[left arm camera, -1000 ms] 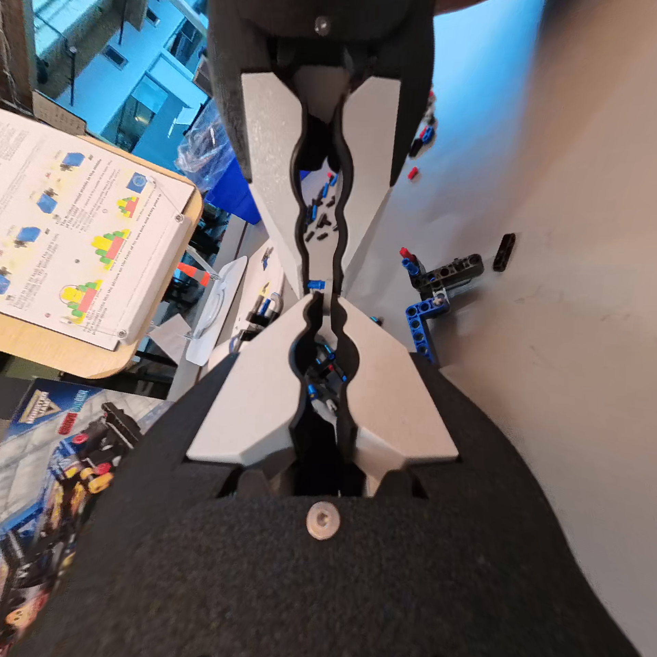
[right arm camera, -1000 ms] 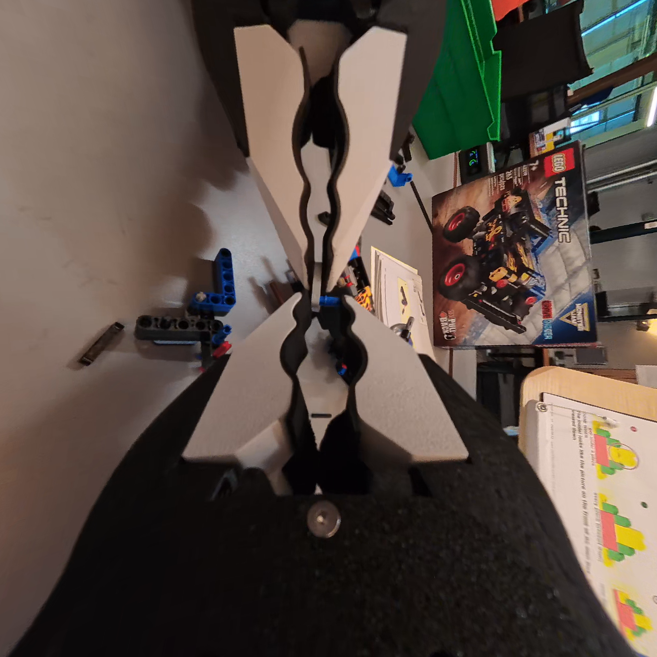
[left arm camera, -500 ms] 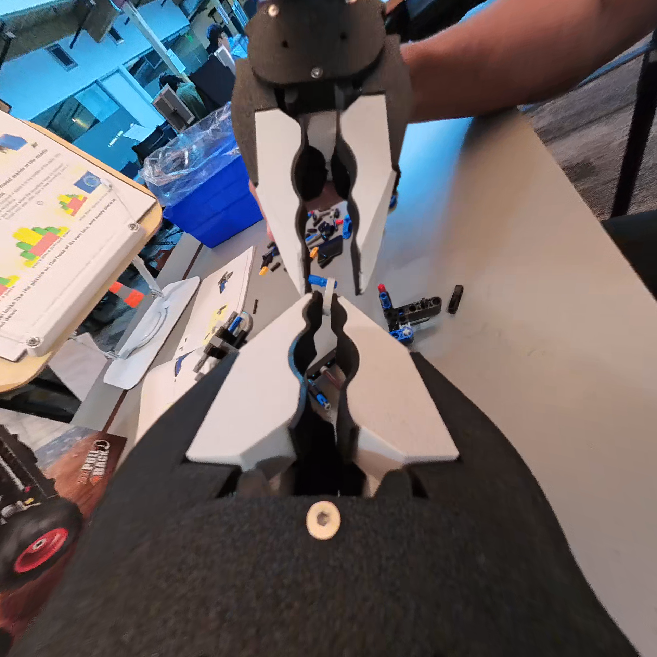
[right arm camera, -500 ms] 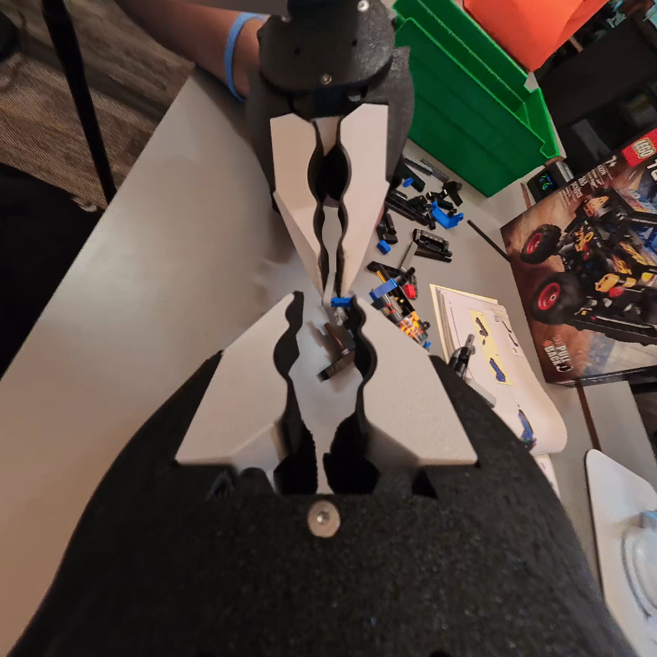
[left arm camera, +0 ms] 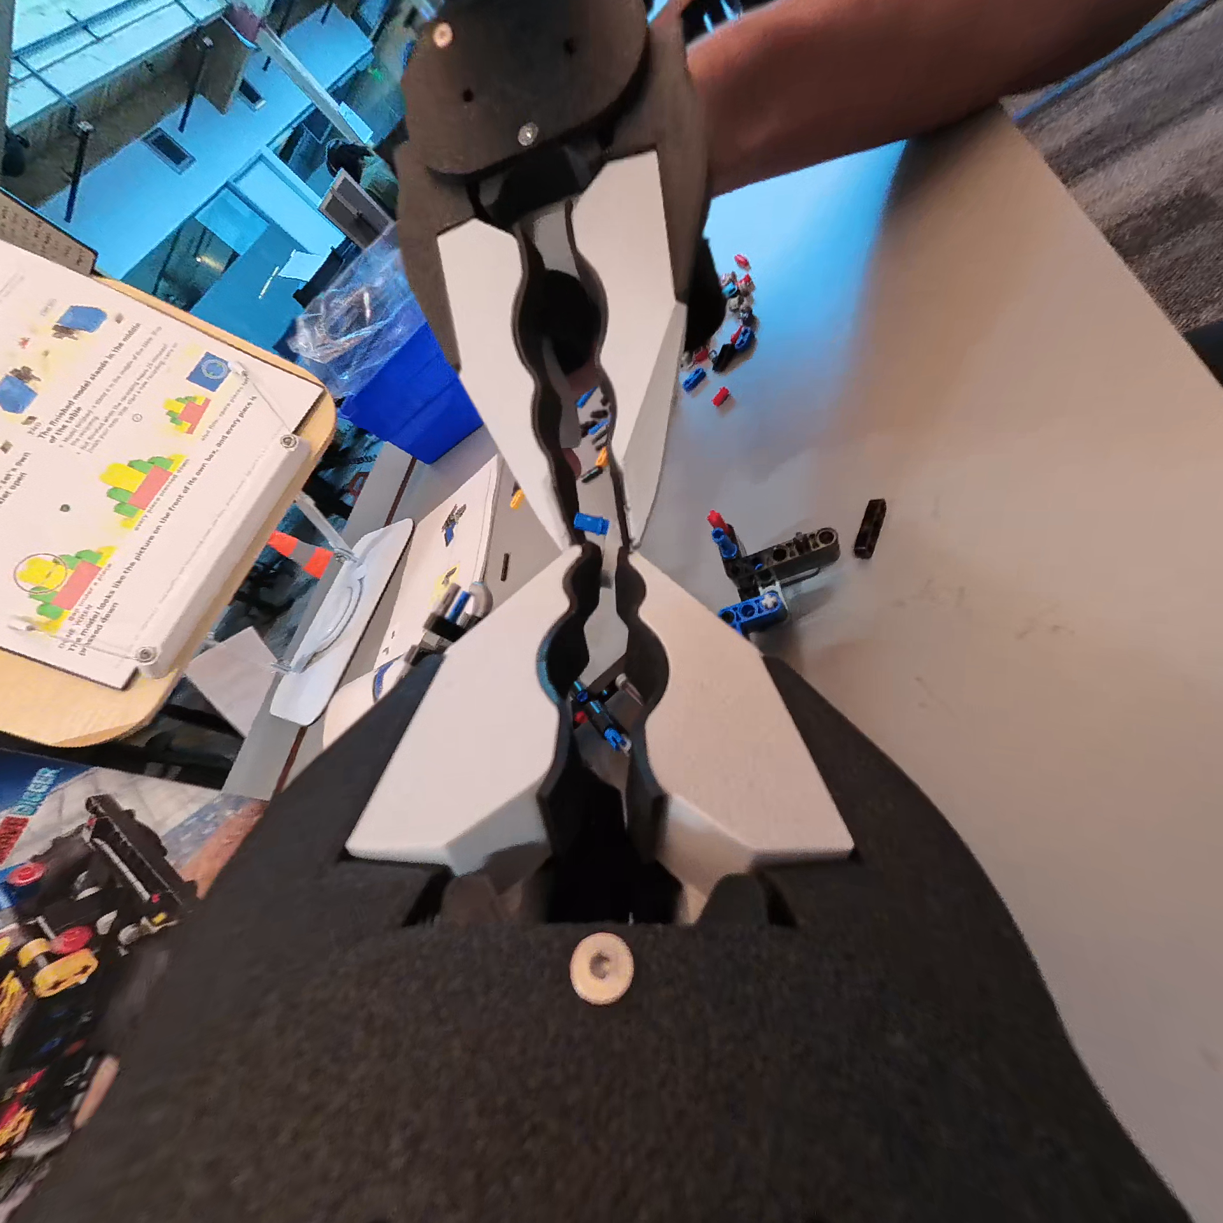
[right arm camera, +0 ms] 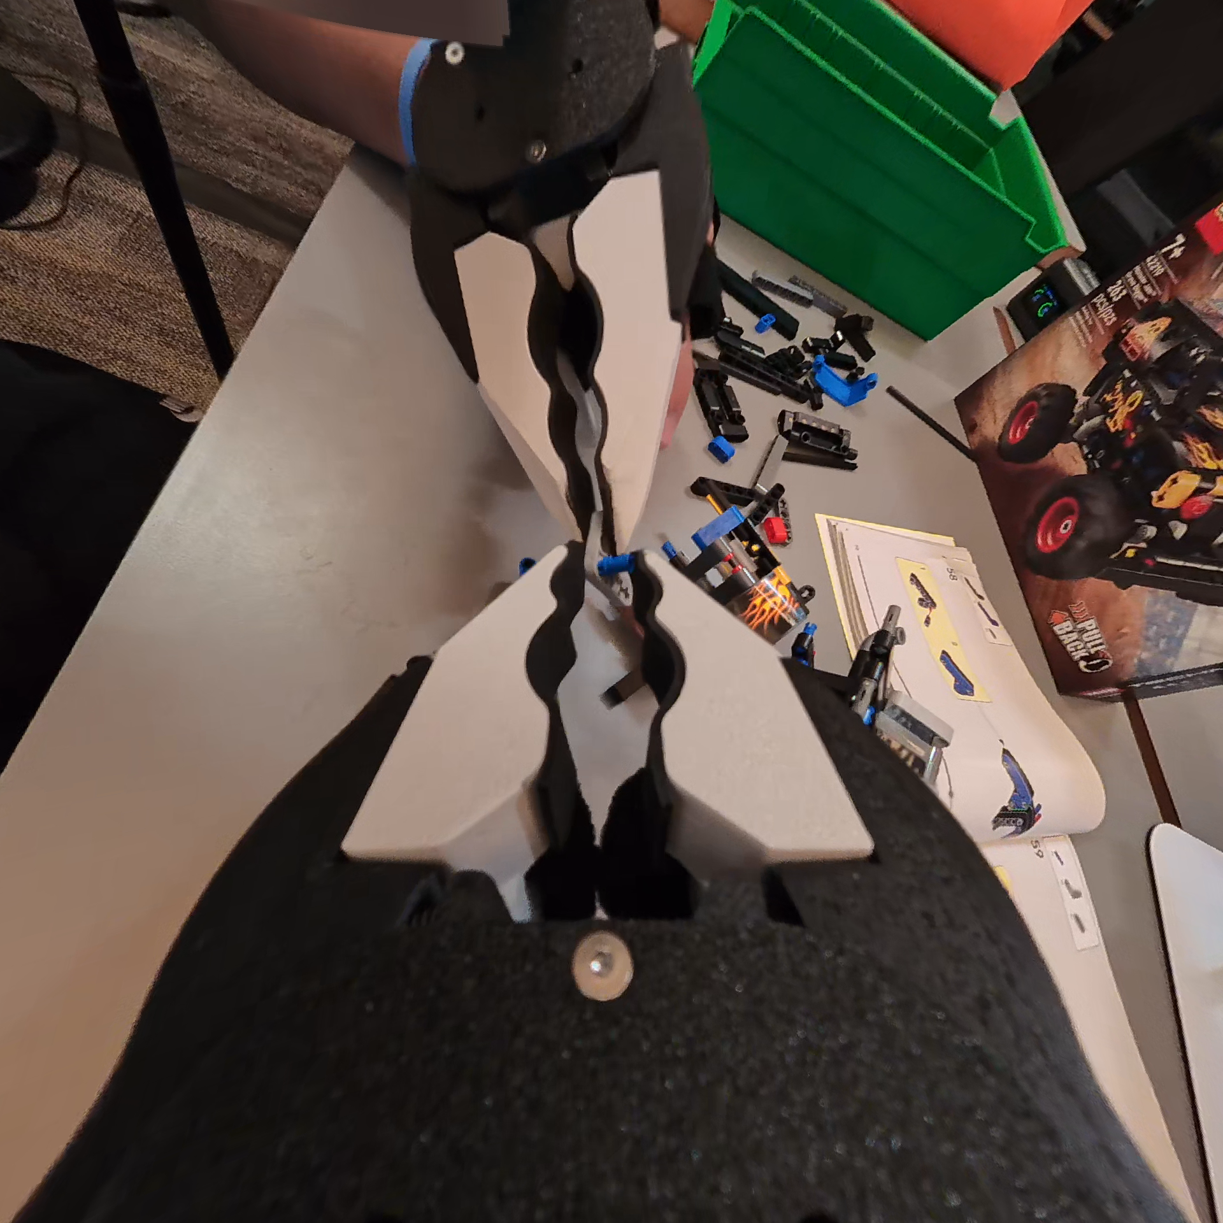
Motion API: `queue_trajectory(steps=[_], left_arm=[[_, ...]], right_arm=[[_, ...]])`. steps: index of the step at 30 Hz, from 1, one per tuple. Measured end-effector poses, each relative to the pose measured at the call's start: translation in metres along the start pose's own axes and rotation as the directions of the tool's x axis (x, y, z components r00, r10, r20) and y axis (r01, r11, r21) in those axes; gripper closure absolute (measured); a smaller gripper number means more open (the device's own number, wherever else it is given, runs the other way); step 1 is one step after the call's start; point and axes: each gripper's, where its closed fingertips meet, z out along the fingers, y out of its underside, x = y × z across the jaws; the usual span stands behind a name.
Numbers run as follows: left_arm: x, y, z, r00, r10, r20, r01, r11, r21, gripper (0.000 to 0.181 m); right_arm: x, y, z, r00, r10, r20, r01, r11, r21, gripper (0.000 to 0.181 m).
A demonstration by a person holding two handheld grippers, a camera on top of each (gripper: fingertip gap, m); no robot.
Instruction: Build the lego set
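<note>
The left gripper (left arm camera: 601, 562) is pinching a small grey lego piece (right arm camera: 612, 576); the right gripper (right arm camera: 605, 562), slightly spread, is touching its blue pin (right arm camera: 614, 564).

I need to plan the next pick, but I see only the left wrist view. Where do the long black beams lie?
Observer: The black beams lie in a loose pile on the table, in front of the green bins.
Operator: Is any blue part among them?
Observer: Yes, a blue bracket lies at the pile's edge.
Operator: Is a started assembly near?
Observer: Yes, a flame-sticker assembly lies between the right gripper and the instruction booklet.
</note>
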Motion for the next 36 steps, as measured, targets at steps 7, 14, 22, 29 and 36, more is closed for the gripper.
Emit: queue_trajectory(steps=[7, 14, 22, 29, 36], left_arm=[[-0.005, -0.008, -0.004, 0.999, -0.041, 0.014, 0.040, 0.998, 0.045, 0.178], [-0.005, -0.017, -0.008, 0.994, -0.108, -0.020, 0.109, 0.989, 0.096, 0.178], [-0.006, -0.017, -0.007, 0.992, -0.123, -0.012, 0.123, 0.988, 0.096, 0.179], [-0.013, -0.019, -0.007, 0.988, -0.150, 0.028, 0.146, 0.982, 0.121, 0.179], [-0.056, 0.002, -0.016, 0.832, -0.554, 0.024, 0.543, 0.823, 0.166, 0.179]], right_arm=[[0.002, -0.008, -0.004, 1.000, -0.006, -0.026, 0.007, 0.999, 0.040, 0.168], [-0.002, -0.015, -0.007, 1.000, 0.022, -0.004, -0.022, 0.997, 0.074, 0.169], [-0.002, -0.014, -0.008, 0.998, 0.060, 0.022, -0.062, 0.994, 0.090, 0.169], [0.004, -0.019, -0.011, 0.992, 0.123, 0.033, -0.127, 0.982, 0.141, 0.168], [0.060, -0.007, -0.047, 0.961, 0.254, -0.113, -0.218, 0.940, 0.262, 0.163]])
